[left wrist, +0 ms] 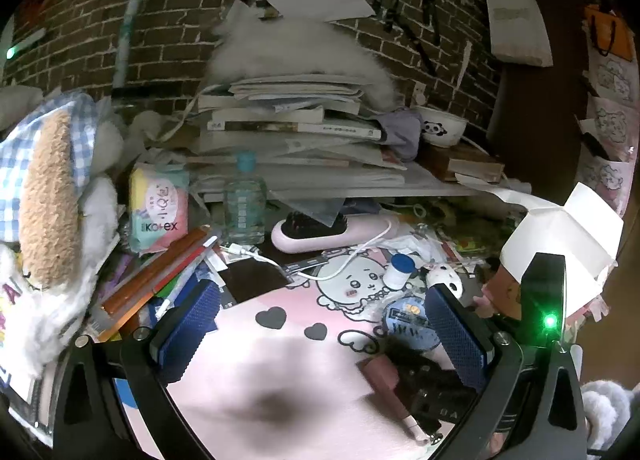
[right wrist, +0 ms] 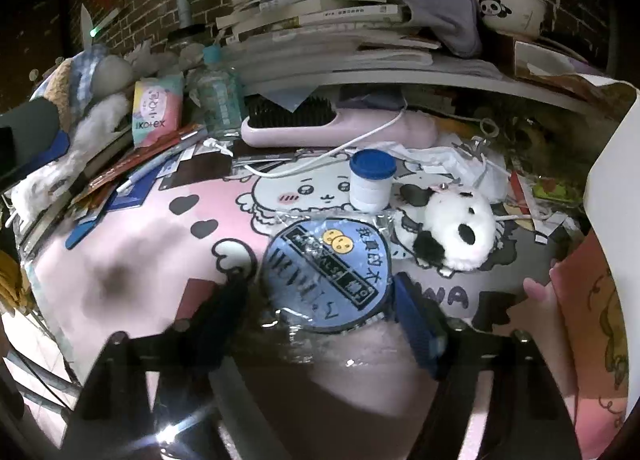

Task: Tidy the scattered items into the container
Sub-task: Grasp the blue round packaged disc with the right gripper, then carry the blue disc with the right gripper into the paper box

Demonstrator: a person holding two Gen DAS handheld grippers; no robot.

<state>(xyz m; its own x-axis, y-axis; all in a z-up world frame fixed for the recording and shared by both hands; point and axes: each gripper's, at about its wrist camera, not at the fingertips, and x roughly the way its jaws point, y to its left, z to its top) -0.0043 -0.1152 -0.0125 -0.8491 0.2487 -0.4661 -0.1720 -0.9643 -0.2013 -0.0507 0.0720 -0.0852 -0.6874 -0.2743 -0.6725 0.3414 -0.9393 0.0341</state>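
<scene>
Standing by the desk here, it's a proper mess. The left gripper (left wrist: 320, 324) hangs low over the pink cartoon-print desk mat (left wrist: 256, 372), its blue-padded fingers (left wrist: 188, 324) spread wide with nothing between them, pointing toward the brick wall and the leaning stack of books and papers (left wrist: 296, 132).

The right gripper (right wrist: 320, 300) is tipped down at the mat too, and its jaws sit either side of the round blue patch in a clear plastic sleeve (right wrist: 328, 272), which lies flat on the mat. Looks like they're around it, but I honestly can't tell if the pads are touching it; one finger is just a dark blur.

Just beyond the patch stands a small white jar with a blue lid (right wrist: 372, 180), and beside that, a fluffy black-and-white panda toy (right wrist: 456, 232). The white open-top paper box (left wrist: 560, 240) sits off on the right side of the desk, well apart from the patch. A pink hairbrush with black bristles (right wrist: 336, 124) lies at the back.
</scene>
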